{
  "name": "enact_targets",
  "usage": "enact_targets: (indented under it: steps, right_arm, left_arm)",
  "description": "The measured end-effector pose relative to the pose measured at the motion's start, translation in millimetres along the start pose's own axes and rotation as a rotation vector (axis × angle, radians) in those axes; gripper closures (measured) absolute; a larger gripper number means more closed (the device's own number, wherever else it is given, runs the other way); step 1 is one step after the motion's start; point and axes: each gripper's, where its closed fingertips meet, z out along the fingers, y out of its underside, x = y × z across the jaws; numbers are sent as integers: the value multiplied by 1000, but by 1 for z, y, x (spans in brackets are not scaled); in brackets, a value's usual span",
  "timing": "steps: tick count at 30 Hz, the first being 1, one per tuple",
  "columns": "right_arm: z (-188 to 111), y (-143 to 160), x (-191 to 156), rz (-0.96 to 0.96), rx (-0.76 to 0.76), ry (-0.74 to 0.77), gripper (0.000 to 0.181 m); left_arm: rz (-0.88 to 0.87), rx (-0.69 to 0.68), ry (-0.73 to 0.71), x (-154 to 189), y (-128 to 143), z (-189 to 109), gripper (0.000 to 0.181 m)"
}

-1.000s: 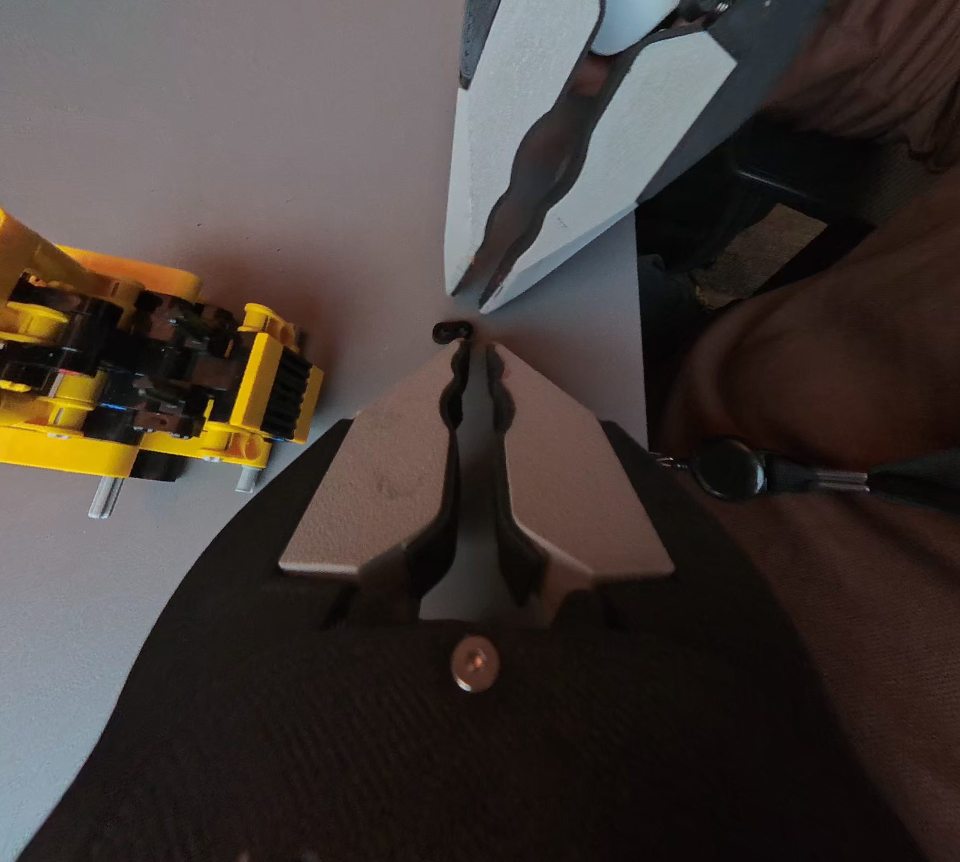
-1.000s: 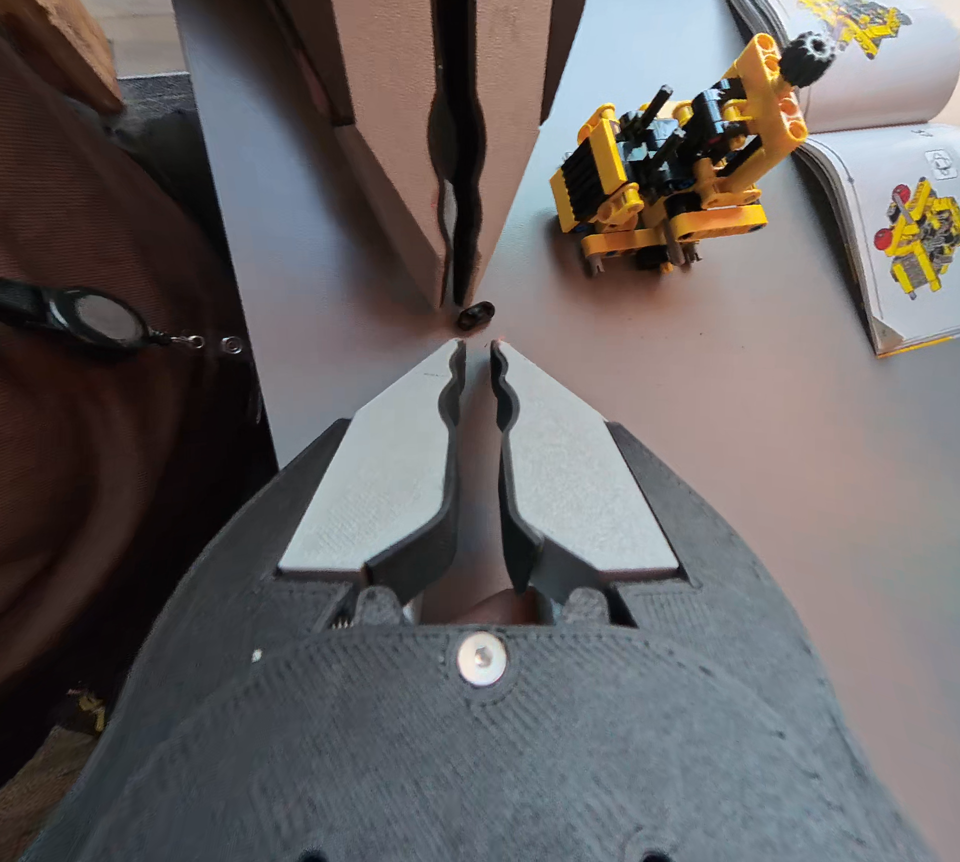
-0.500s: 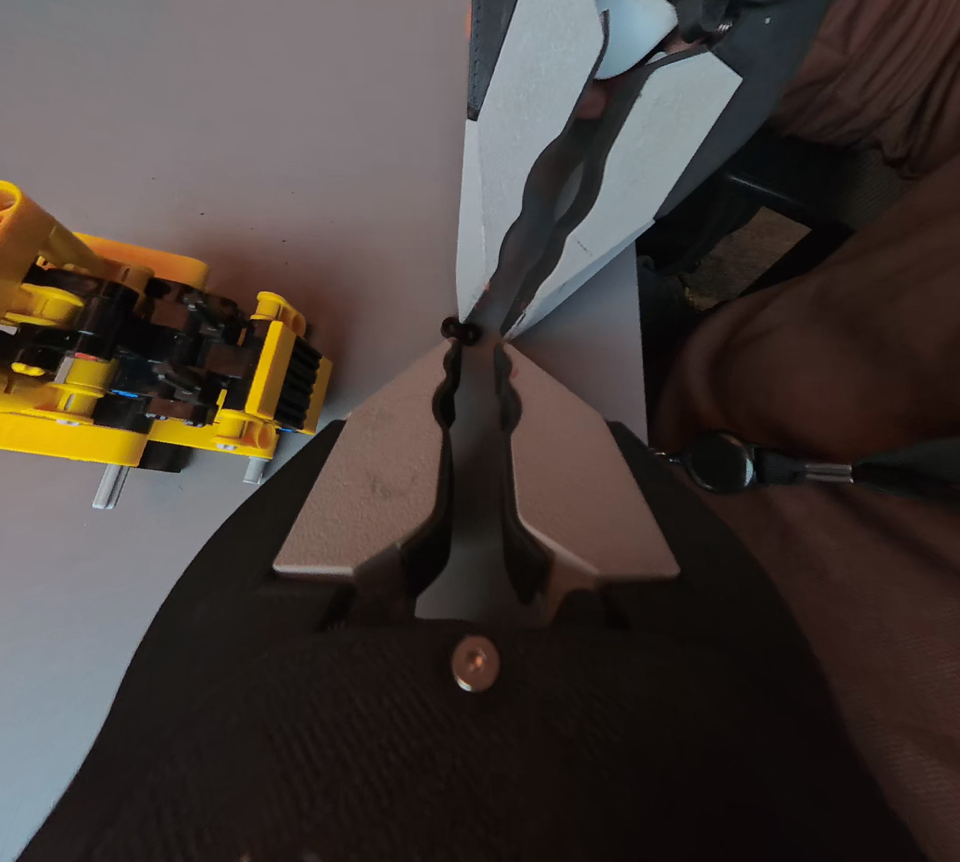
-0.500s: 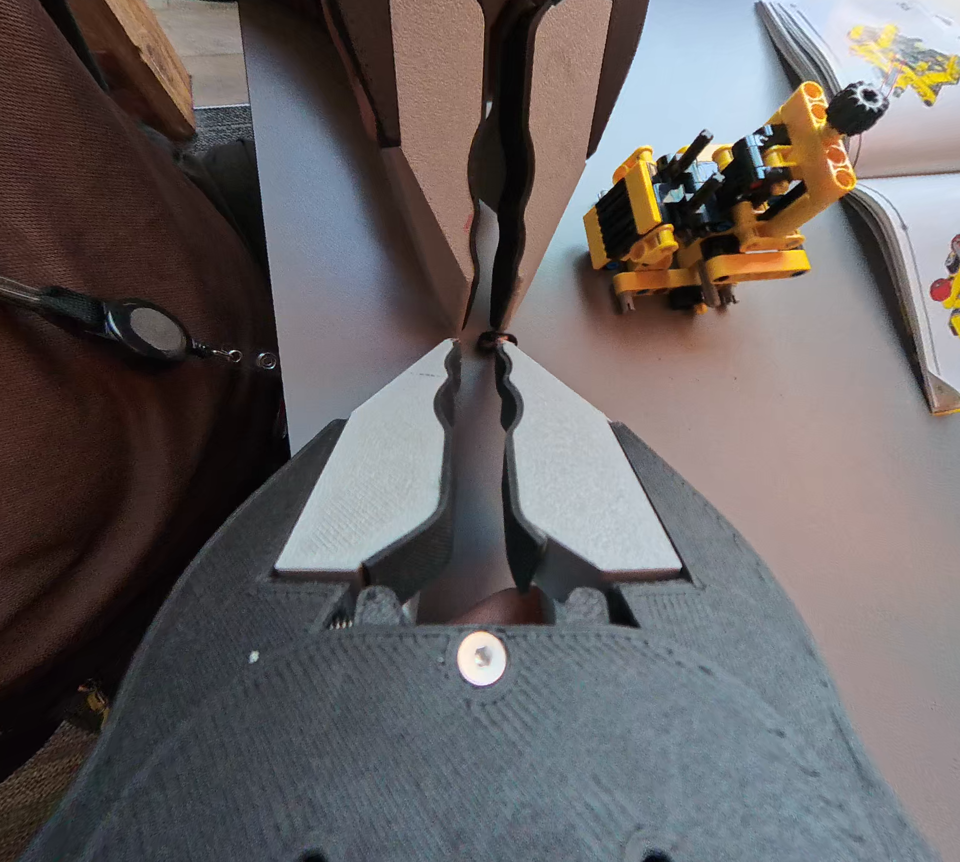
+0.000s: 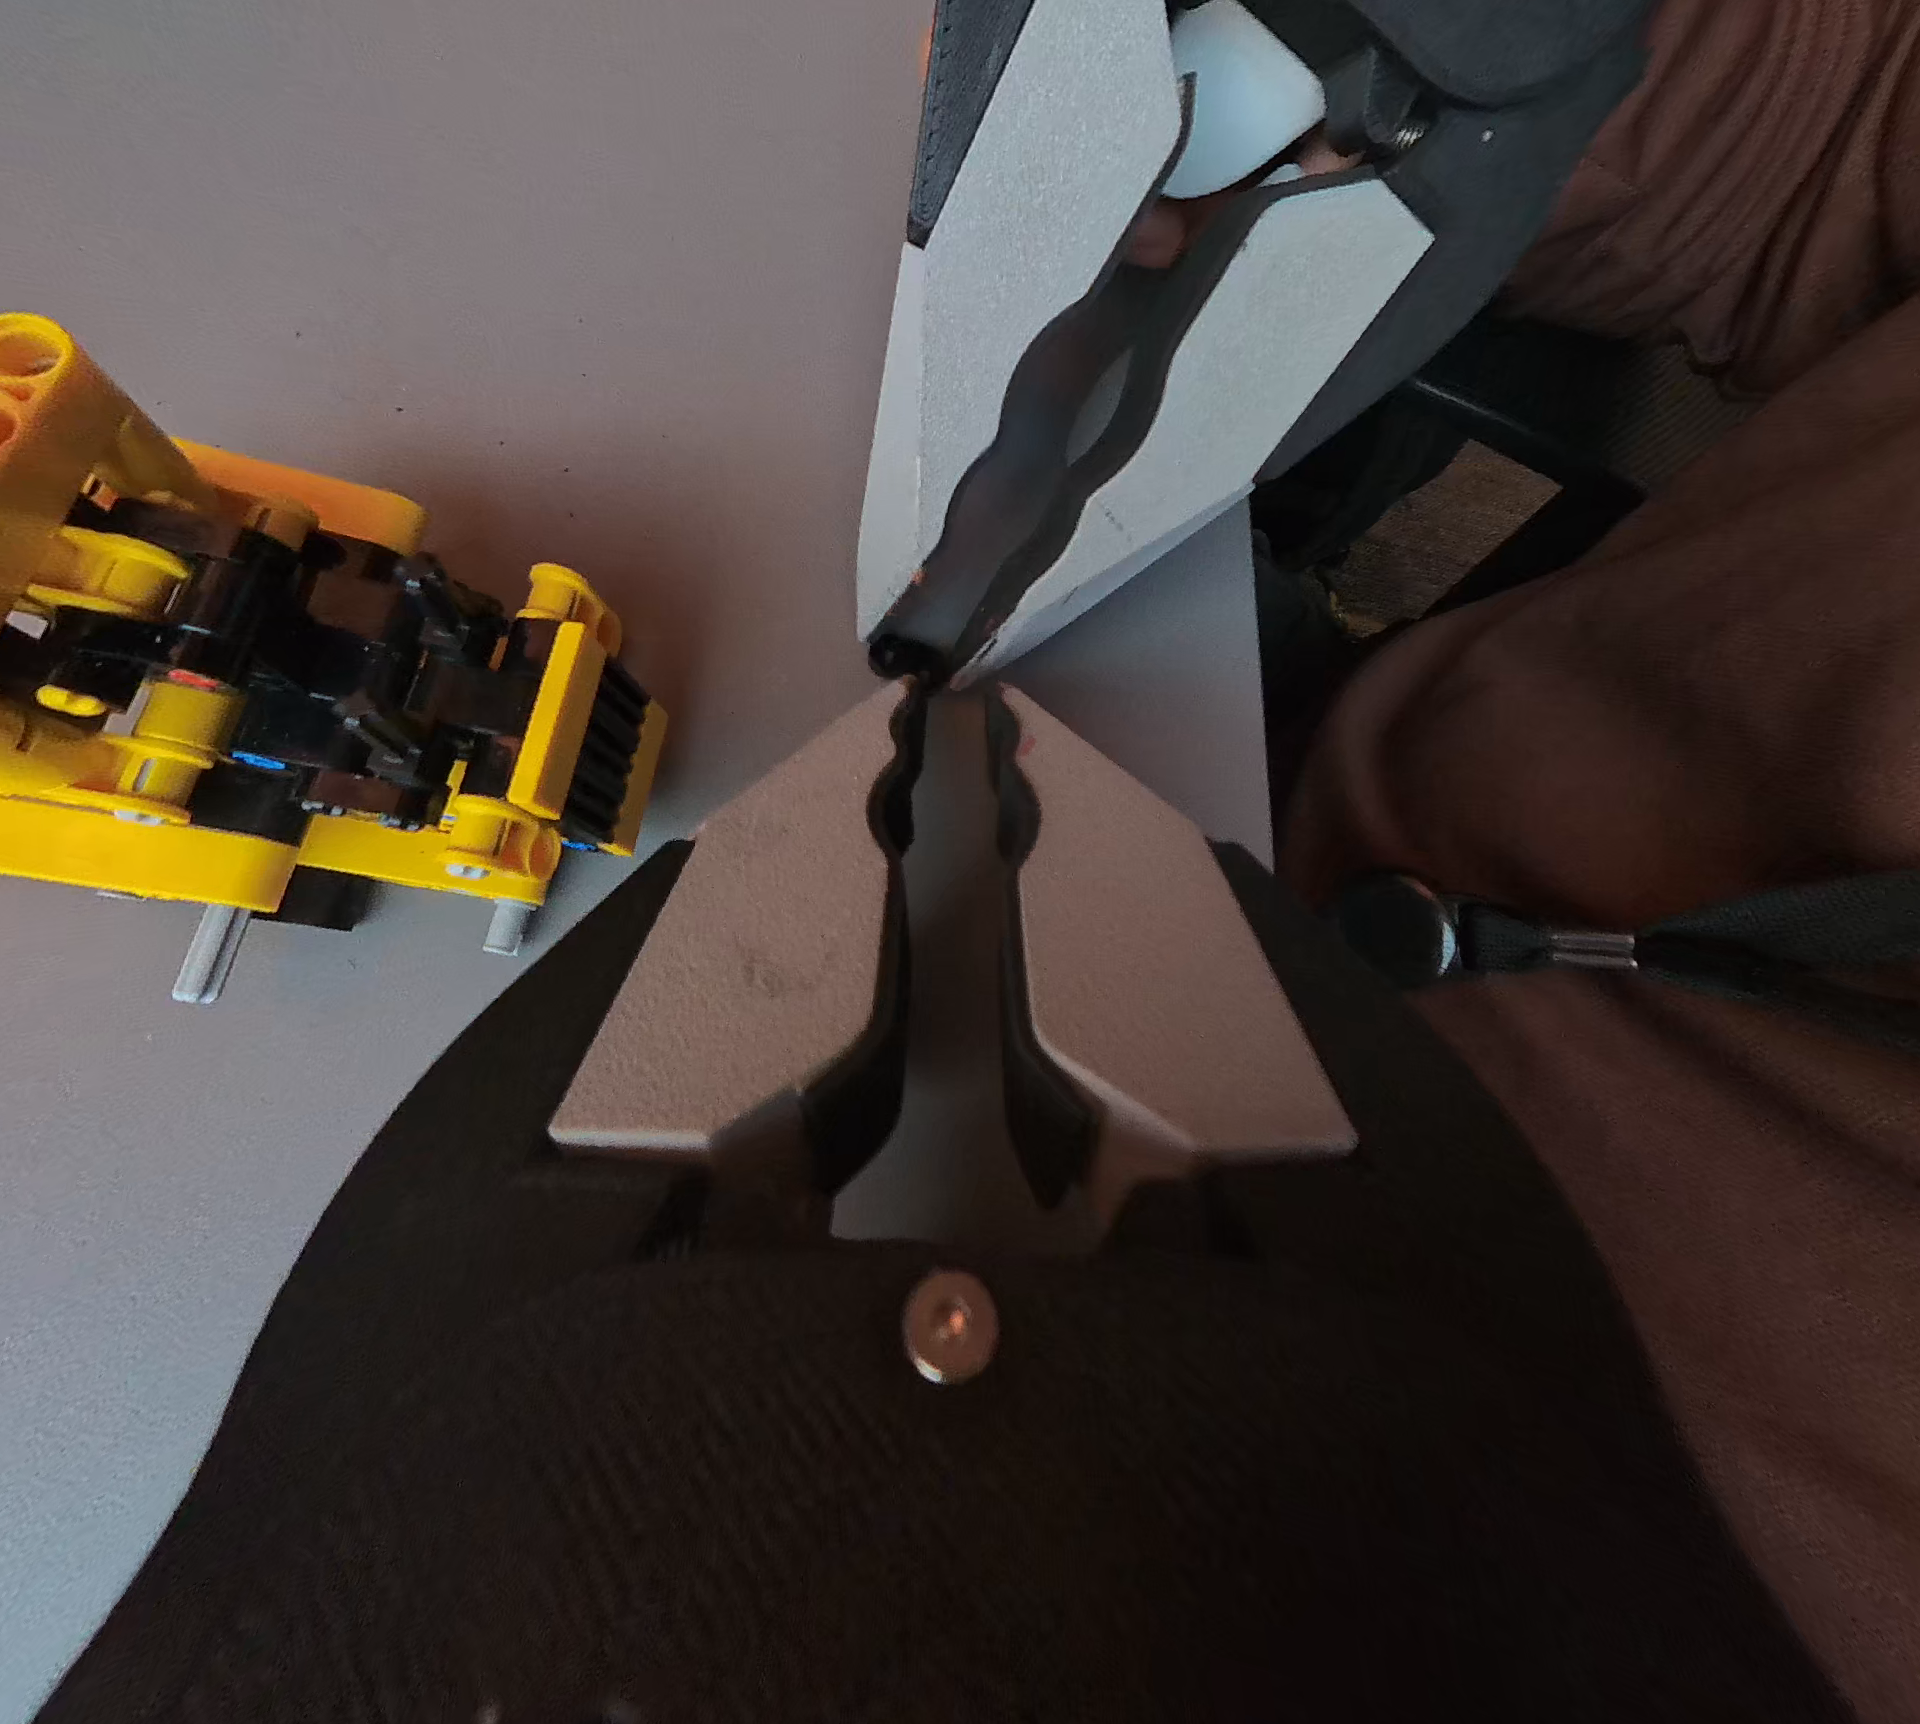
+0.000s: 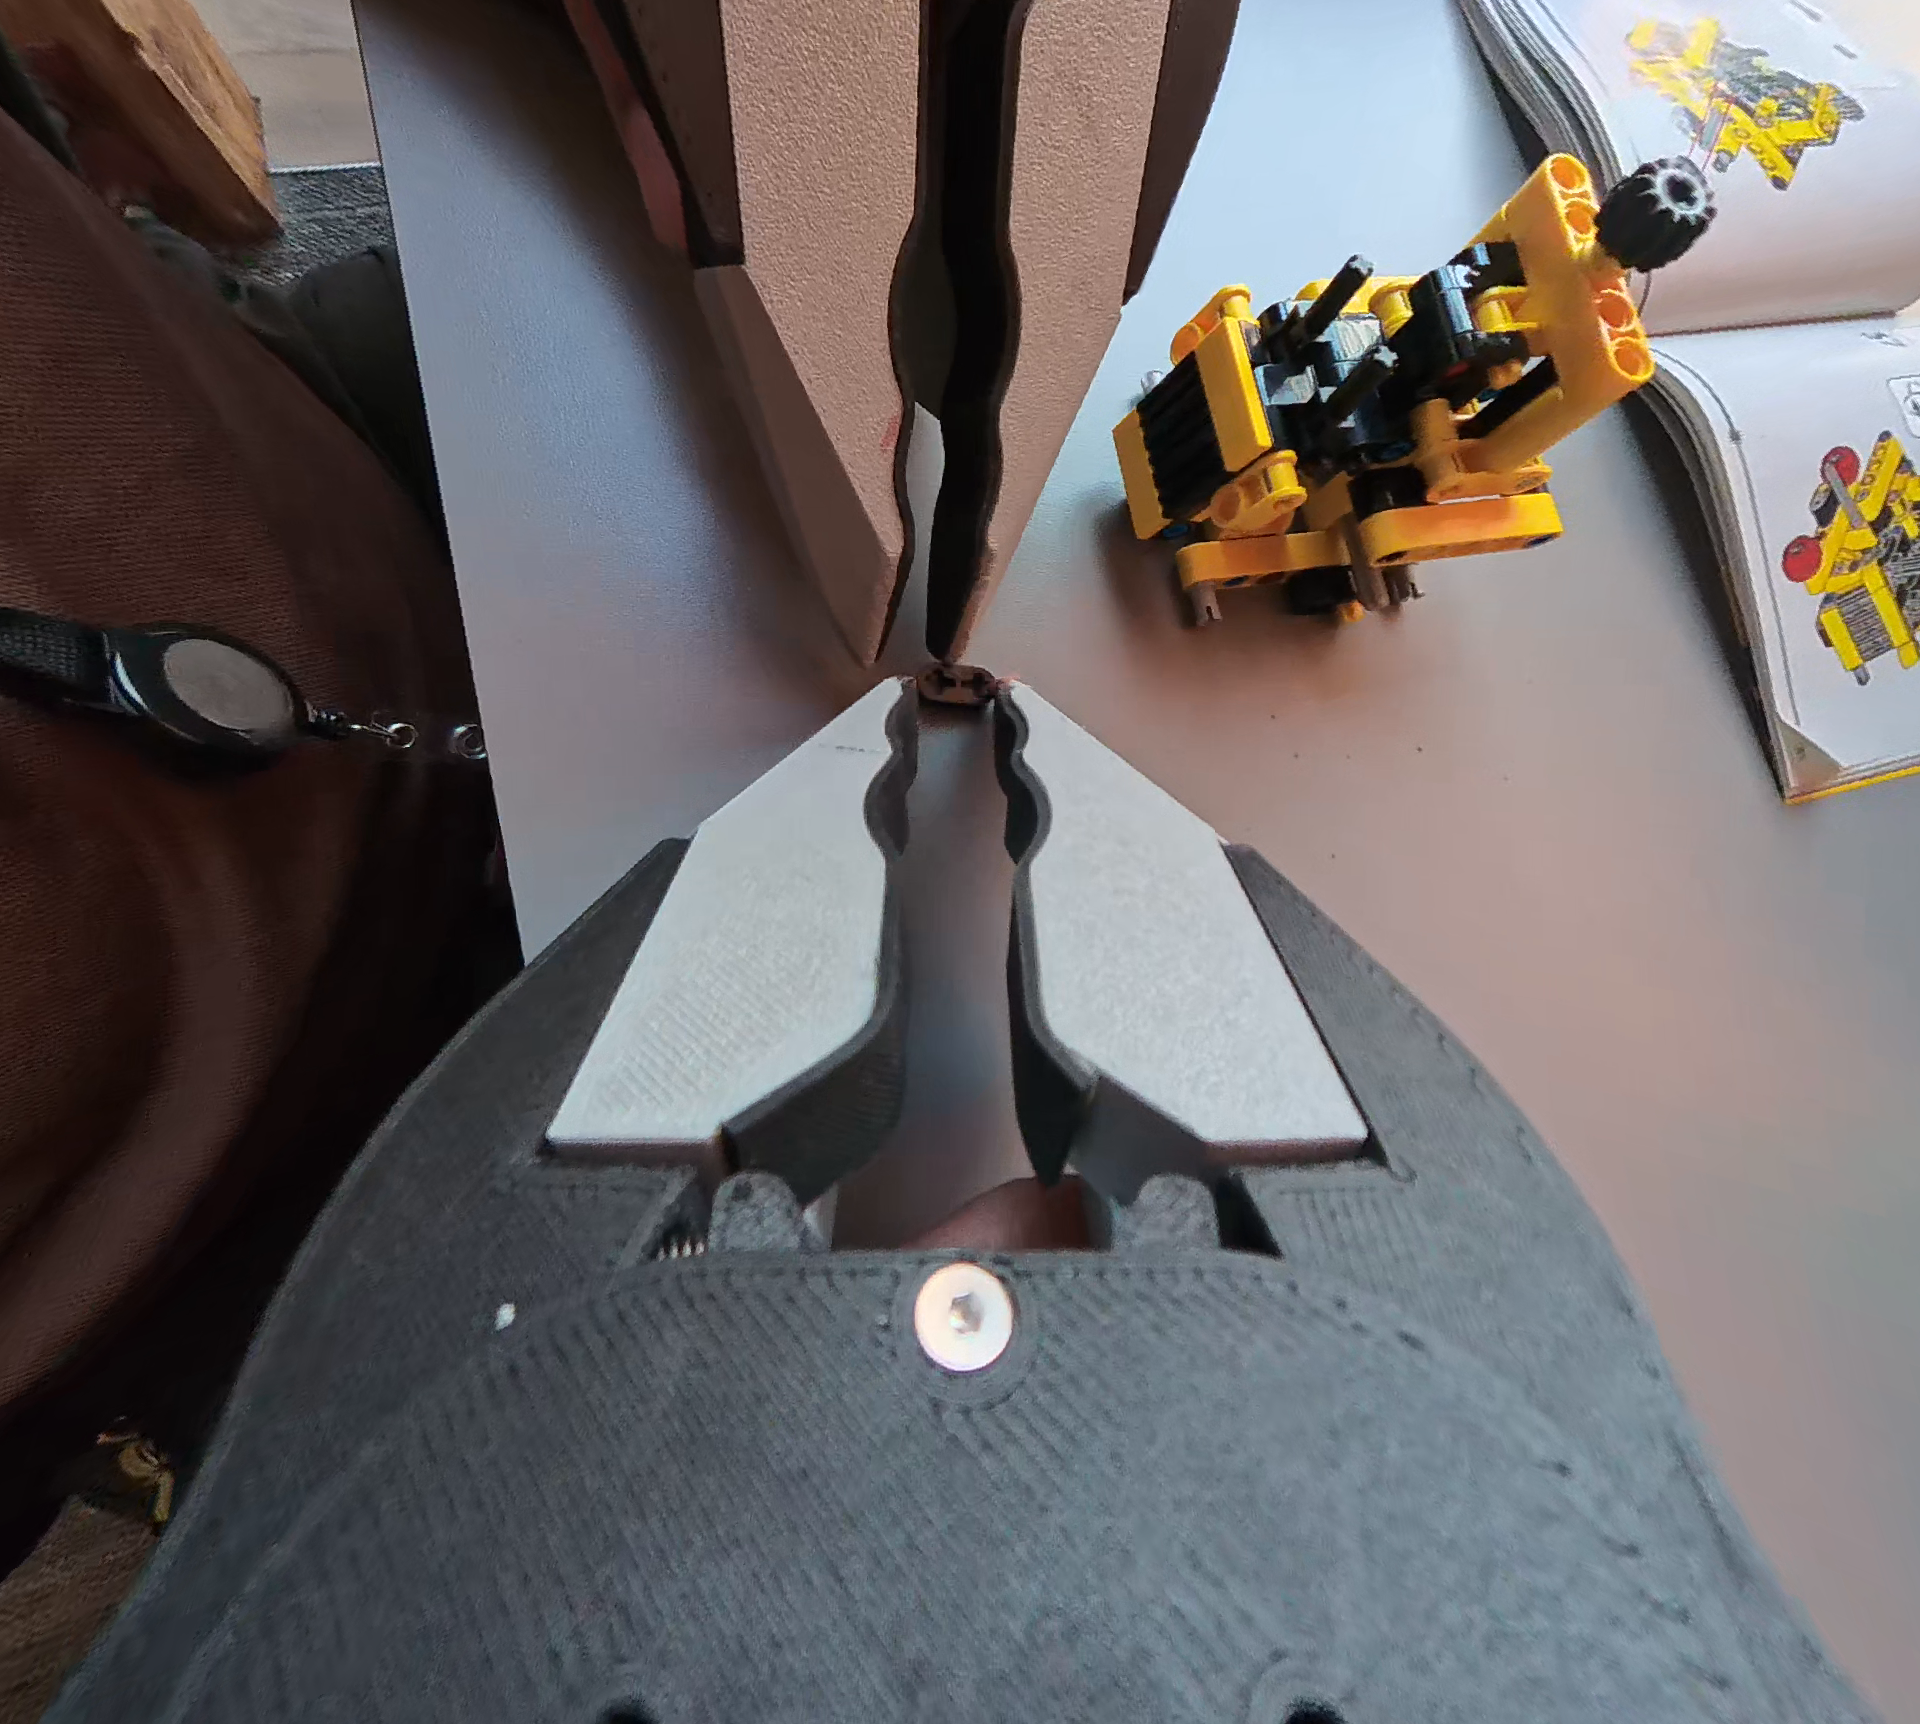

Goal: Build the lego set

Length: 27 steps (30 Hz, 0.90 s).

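Black and tiny, the connector piece [image 6: 954, 682] sits between your right gripper's [image 6: 954, 687] fingertips at the centre of the right wrist view; that gripper pinches it. Your left gripper [image 5: 951, 687] meets it tip to tip from the lower half of the left wrist view, its fingers narrowly apart at the tips, and you cannot tell from either view whether they touch the piece. The yellow and black lego vehicle [image 6: 1382, 417] stands on the grey table [image 6: 1351, 895] at the upper right of the right wrist view, well apart from the grippers. An open instruction booklet [image 6: 1787, 386] lies just beyond it, at the right edge. Brown clothing [image 5: 1662, 739] fills the right side of the left wrist view.
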Motion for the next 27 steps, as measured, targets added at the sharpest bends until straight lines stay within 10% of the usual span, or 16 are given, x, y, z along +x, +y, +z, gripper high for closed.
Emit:
enact_targets:
  steps: [27]
  right_arm:
    - [0,-1,1,-163,49,-130,166]
  left_arm:
    - [-21,-15,21,0,3,1,173]
